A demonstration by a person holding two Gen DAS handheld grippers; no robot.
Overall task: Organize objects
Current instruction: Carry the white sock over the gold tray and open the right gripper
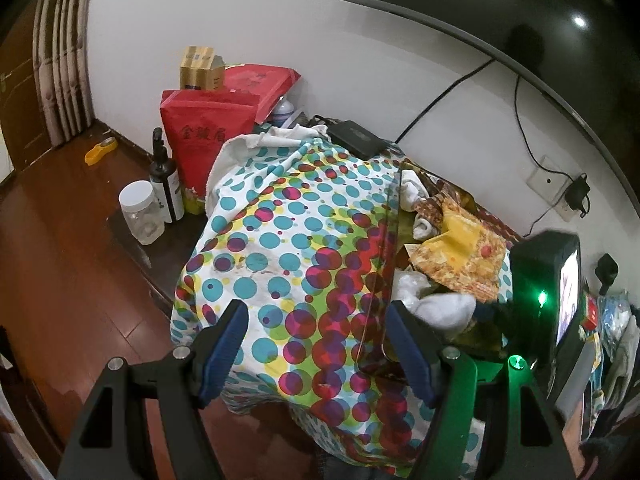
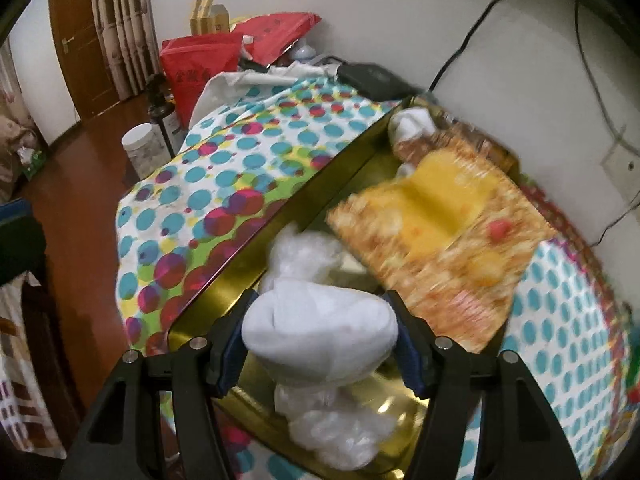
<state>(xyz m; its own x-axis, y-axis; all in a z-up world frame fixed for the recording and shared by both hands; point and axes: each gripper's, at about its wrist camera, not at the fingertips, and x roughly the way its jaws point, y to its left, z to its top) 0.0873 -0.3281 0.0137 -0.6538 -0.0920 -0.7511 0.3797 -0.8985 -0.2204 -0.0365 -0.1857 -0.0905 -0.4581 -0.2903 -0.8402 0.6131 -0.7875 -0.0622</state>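
Observation:
A gold metal tin (image 2: 224, 292) lies on a polka-dot cloth (image 2: 208, 184). It holds a yellow-orange snack packet (image 2: 440, 240), crumpled white plastic (image 2: 340, 436) and rolled white socks. My right gripper (image 2: 320, 332) is over the tin's near end, its jaws closed against a white rolled sock (image 2: 320, 332). In the left wrist view the tin (image 1: 394, 216), the packet (image 1: 460, 256) and the white sock (image 1: 444, 308) sit right of centre. My left gripper (image 1: 316, 344) is open and empty above the cloth (image 1: 288, 240), beside the tin's left wall.
At the cloth's far left stand a clear jar (image 1: 140, 216), a dark bottle (image 1: 166, 184) and red bags (image 1: 208, 132). A black box (image 1: 356, 136) lies at the back. Cables run down the wall to a socket (image 1: 560, 188). The floor is wooden.

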